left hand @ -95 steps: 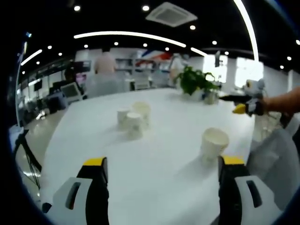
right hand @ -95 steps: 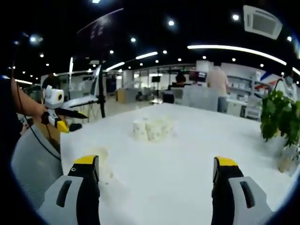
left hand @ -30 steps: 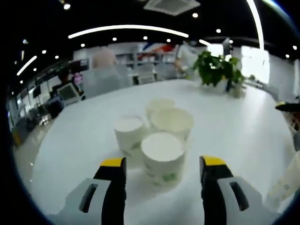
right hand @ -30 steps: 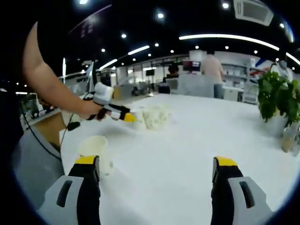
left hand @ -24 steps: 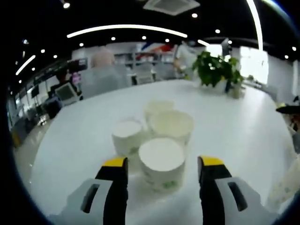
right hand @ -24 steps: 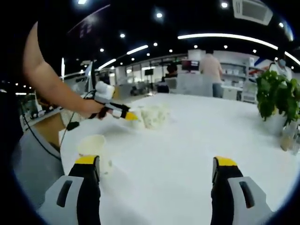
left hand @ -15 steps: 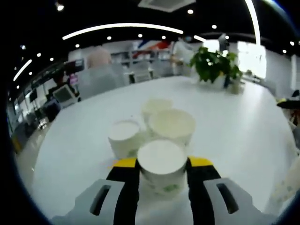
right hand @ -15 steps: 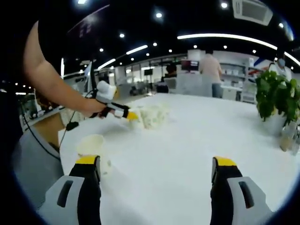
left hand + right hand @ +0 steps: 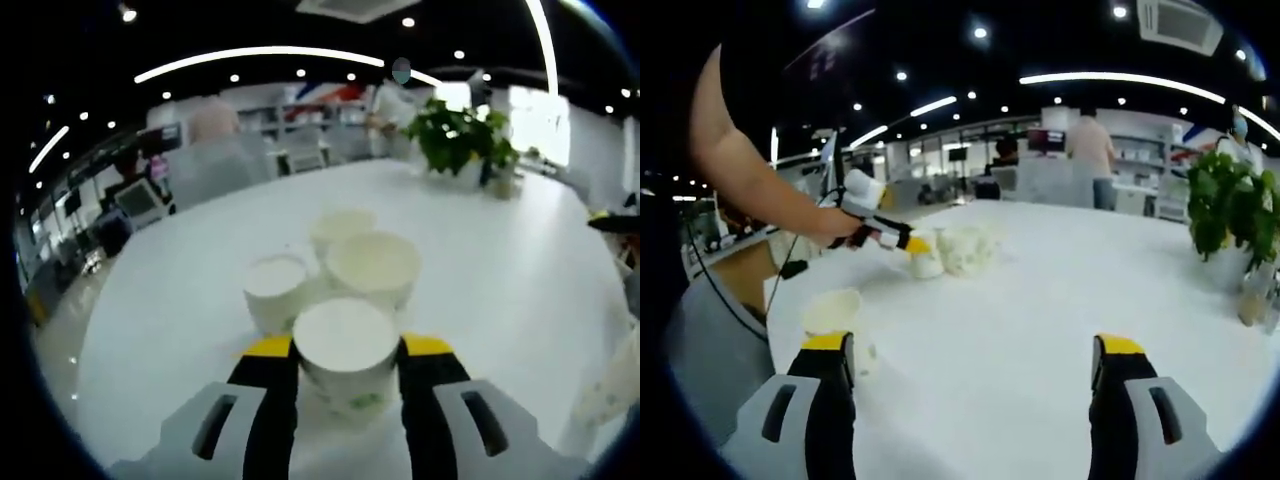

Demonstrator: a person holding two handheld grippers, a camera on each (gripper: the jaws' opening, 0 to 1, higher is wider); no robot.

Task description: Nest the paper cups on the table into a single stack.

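- The left gripper (image 9: 347,350) has its yellow-tipped jaws closed against both sides of a paper cup (image 9: 346,347), the nearest of the cluster, which sits mouth-down with its flat base facing the camera. In the right gripper view this gripper (image 9: 912,245) reaches in from the left, held by a hand (image 9: 843,228), with the same cup (image 9: 926,264) at its tip.
- Just behind the gripped cup, three more cups stand close together on the white table (image 9: 520,260): an upside-down cup (image 9: 276,291) at far left, an open-mouthed cup (image 9: 373,268) at far right, and another cup (image 9: 342,228) furthest back.
- The right gripper (image 9: 975,365) has its jaws spread wide with nothing between them, over bare table.
- A lone upright cup (image 9: 836,318) stands just beside the right gripper's left jaw, well apart from the cluster.
- A potted plant (image 9: 1232,228) stands at the far right of the table.
- Progress, as a judgement: no cup looks nested yet; only the first grasp is made, so the stacking is still to do, and the gripped cup may need turning to match the others.
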